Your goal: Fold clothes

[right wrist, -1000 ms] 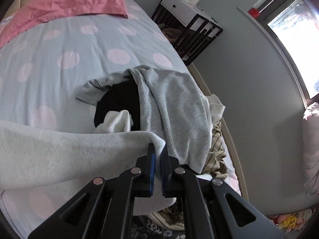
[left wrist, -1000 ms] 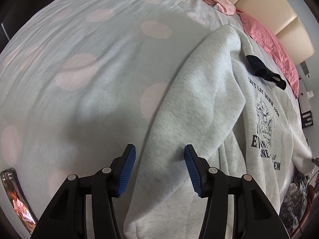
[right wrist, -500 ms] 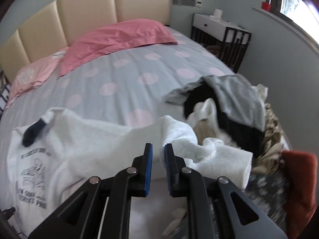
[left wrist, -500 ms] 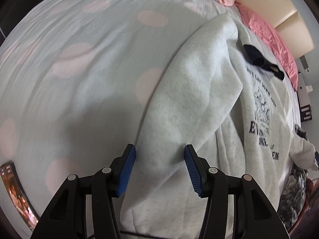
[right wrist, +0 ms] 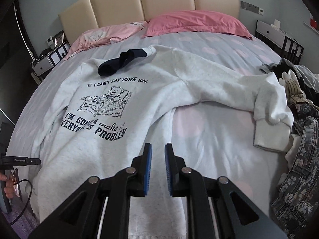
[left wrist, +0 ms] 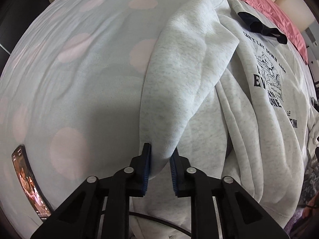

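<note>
A pale grey printed sweatshirt (right wrist: pixel 111 139) lies spread on the spotted bedsheet (left wrist: pixel 79 79), its sleeve (left wrist: pixel 179 83) pinched between the closing jaws of the steeply down-pointing left gripper (left wrist: pixel 159 161), while the right gripper (right wrist: pixel 158 155), jaws slightly apart and empty, hovers over the hem, bare sheet just right of it.

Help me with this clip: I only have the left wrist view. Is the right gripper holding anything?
Observer: No. The right gripper has its jaws slightly apart with nothing between them, above the lower front of the sweatshirt.
Operator: Where is the other sleeve?
Observer: The other sleeve lies stretched across the bed sheet toward a clothes pile, with its cuff flat on the sheet.
Operator: And the dark thing at the collar?
Observer: It is a dark sock with a white toe, lying across the neckline.
</note>
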Demonstrator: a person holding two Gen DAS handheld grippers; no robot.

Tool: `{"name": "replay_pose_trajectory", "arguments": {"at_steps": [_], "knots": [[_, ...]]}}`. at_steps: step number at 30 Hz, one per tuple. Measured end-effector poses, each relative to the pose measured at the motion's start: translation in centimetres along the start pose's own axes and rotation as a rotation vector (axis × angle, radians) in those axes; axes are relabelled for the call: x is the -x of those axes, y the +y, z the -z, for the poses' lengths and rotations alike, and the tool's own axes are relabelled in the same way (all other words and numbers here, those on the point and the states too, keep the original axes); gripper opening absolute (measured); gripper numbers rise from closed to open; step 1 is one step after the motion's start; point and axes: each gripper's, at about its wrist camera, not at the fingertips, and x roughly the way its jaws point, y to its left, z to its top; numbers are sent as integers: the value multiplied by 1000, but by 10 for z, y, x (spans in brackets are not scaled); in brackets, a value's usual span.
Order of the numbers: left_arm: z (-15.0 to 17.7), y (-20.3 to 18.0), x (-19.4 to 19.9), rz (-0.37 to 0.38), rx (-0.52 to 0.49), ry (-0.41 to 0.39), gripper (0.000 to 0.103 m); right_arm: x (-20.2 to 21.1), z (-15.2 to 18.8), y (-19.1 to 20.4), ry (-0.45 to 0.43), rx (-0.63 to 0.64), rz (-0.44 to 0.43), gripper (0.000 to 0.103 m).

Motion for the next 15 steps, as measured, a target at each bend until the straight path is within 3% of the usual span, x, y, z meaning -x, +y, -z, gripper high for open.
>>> {"name": "replay_pose_trajectory", "arguments": {"at_steps": [2, 5, 10, 15], "knots": [[2, -1, 5, 3, -19, -18, 9, 8, 2, 0, -19, 2, -4, 14], [6, -9, 27, 74, -88, -99, 8, 10, 5, 4, -12, 12, 0, 14], [20, -44, 66, 247, -205, -225, 8, 16, 5, 15, -25, 34, 21, 14], [21, -93, 76, 437, -358, -273, 8, 23, 5, 26, -33, 51, 12, 14]]}}
